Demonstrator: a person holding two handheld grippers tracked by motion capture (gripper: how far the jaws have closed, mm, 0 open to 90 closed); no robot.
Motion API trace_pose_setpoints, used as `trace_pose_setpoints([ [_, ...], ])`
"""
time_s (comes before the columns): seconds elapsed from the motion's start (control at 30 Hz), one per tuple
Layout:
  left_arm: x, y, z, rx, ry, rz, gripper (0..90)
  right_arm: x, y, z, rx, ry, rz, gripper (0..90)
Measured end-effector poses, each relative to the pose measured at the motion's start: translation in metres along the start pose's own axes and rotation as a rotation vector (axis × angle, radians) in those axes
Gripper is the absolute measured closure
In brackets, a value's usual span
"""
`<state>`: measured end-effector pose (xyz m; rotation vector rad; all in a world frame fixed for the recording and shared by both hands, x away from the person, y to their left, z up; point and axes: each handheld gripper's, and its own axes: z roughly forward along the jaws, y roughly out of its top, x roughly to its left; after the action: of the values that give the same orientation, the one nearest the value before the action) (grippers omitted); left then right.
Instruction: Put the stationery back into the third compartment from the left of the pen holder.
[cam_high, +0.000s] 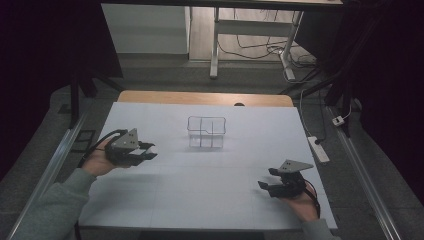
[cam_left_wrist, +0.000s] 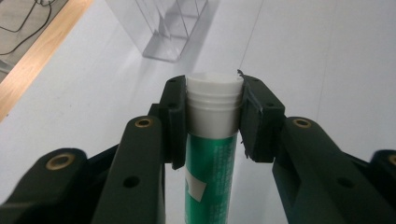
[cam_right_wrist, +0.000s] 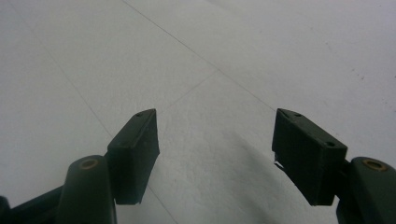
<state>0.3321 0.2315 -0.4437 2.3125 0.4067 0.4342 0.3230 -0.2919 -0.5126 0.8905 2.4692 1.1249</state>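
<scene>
Since the tube is clamped at its white cap between the two black pads of the left gripper, it can be judged light and stiff, a hard plastic cylinder that is unlikely to give under pressure. Its smooth round wall is likely to be slippery, so a twist or a slide within the jaws is the risk to be watched. The hold is taken high, at the stepped cap and the top of the body, which leaves the long body hanging back toward the hand; a grip nearer the middle would probably be steadier. The tube is seen as green with a white label patch partway down and a ribbed white cap at the far end.

Ahead of the left gripper and a little to its left, a clear plastic divided container stands on the white table, well apart from the jaws. The right gripper is held with its jaws wide and nothing between them, just above bare tabletop.
</scene>
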Motion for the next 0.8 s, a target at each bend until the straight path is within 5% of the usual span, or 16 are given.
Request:
trace_pose_setpoints([
  [0.37,0.003,0.009,0.005,-0.066,0.053,-0.112,64.1,0.000,0.000,0.000,0.001,0.000,0.002,30.9],
  [0.8,0.004,0.021,0.013,-0.177,0.046,-0.187,64.1,-0.001,0.000,-0.001,-0.003,-0.007,0.007,30.9],
])
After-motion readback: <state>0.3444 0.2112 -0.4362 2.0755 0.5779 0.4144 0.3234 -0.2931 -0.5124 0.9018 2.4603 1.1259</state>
